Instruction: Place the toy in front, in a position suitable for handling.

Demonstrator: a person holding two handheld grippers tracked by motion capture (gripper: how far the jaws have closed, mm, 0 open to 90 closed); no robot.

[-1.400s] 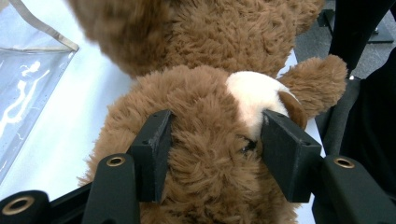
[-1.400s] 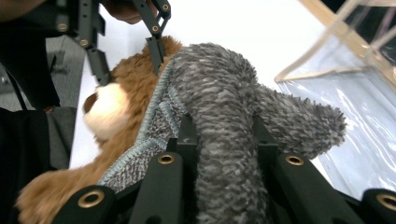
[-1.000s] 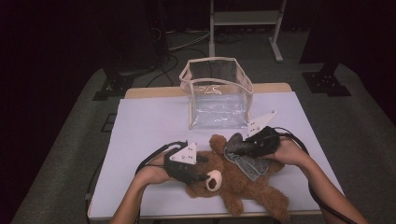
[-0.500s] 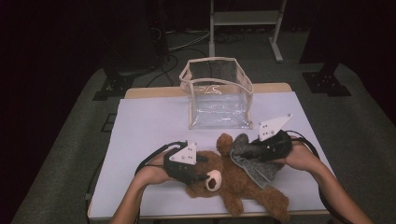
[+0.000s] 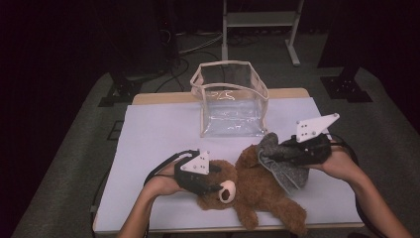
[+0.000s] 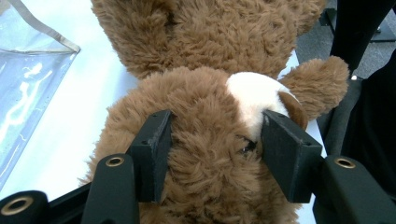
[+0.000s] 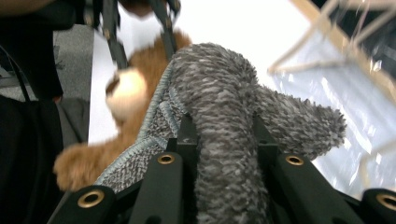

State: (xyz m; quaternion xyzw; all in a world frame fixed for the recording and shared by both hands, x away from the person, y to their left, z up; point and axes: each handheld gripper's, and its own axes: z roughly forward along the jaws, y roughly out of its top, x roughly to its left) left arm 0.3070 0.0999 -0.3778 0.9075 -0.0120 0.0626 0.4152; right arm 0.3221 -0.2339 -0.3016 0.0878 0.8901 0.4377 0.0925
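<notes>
A brown teddy bear (image 5: 262, 193) lies on its back on the white table (image 5: 158, 134), near the front edge. My left gripper (image 5: 218, 186) is shut on the bear's head (image 6: 210, 107), one jaw on each side next to the white muzzle. To the right, my right gripper (image 5: 276, 152) is shut on a grey fuzzy cloth (image 5: 287, 171) and holds it above the bear's body. The cloth (image 7: 219, 102) bunches between the right jaws and hangs down to the bear (image 7: 140, 74).
A clear plastic bag (image 5: 230, 101) with a beige rim stands open at the back middle of the table; it shows too as the bag (image 6: 23, 88) and the bag (image 7: 345, 79). A metal stand (image 5: 260, 20) and cables lie on the dark floor beyond.
My right gripper has risen and moved to the right with the grey cloth, lifting it away from the bear. The left gripper and the bear's head stay in place.
</notes>
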